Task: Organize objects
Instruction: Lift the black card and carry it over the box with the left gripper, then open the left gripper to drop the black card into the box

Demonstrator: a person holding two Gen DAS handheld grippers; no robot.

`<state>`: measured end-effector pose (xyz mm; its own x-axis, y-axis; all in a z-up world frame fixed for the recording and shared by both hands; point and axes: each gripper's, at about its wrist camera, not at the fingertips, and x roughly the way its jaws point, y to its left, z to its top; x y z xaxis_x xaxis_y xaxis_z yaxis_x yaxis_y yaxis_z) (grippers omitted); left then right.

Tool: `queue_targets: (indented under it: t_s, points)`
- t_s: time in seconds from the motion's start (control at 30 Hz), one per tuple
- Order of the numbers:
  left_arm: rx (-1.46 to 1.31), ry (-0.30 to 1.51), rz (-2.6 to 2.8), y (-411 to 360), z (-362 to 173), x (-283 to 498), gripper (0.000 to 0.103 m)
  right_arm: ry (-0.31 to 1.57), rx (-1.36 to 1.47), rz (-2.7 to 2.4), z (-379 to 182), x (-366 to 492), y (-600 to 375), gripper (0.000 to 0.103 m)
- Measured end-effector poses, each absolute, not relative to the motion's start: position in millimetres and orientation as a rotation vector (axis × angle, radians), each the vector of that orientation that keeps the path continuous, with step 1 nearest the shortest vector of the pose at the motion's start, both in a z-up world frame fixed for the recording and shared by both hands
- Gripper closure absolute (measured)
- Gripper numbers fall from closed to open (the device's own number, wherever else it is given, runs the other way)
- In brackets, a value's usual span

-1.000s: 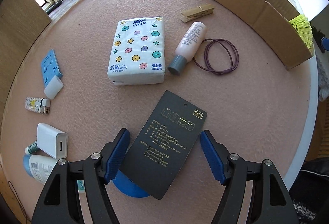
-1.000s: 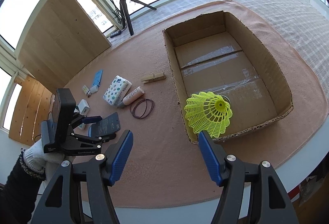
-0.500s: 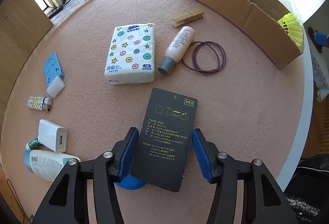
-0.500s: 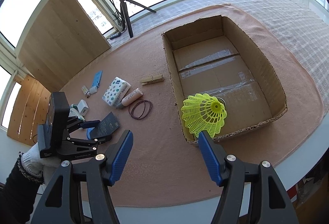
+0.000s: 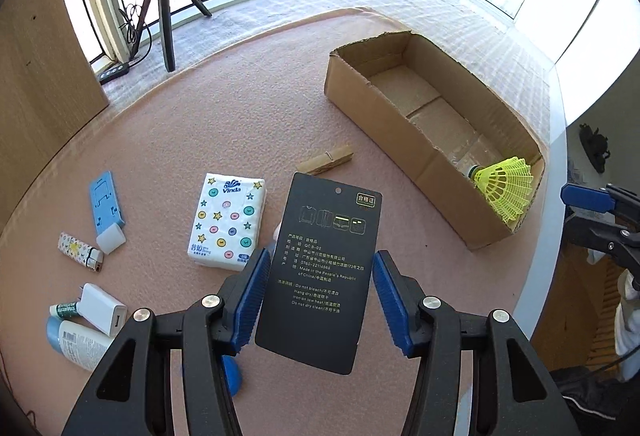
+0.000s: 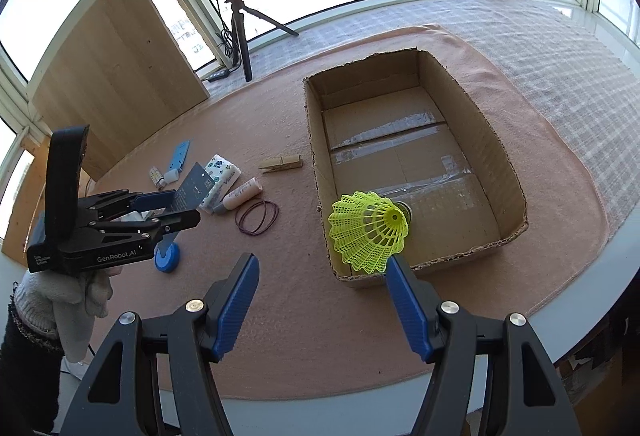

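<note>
Left gripper (image 5: 318, 292) pinches the black card (image 5: 320, 272); right gripper (image 6: 320, 300) spread, empty.

Table layout around the cardboard box (image 6: 416, 172) at right of frame, loose items at left.

In the box's near corner: shuttlecock (image 6: 368, 232). Left of the box, on the mat (image 6: 280, 316): clothespin (image 6: 280, 164), then tissue pack (image 5: 228, 222) at centre, with phone stand (image 5: 105, 208) and lighter (image 5: 80, 252) farther left. At lower left: charger (image 5: 102, 310) beside two tubes (image 5: 76, 340). In the foreground between the left gripper (image 5: 318, 300) pads, above the mat: card (image 5: 320, 272). Behind everything, at upper left: tripod (image 5: 164, 16).
</note>
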<state>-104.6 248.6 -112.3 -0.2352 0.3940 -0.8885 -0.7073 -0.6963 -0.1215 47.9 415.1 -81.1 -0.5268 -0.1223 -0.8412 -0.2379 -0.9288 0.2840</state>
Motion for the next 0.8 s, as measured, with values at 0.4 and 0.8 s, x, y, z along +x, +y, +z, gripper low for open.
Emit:
queue_targets:
  t_s: [0.4, 0.8]
  points:
    - [-1.219, 0.34, 1.976, 343, -90, -103, 0.046, 0.566, -1.485, 2.614, -84, 57, 439, 0.041]
    - [-1.218, 0.331, 1.966, 418, -98, -108, 0.046, 0.574, -1.514, 2.612, -93, 57, 462, 0.041]
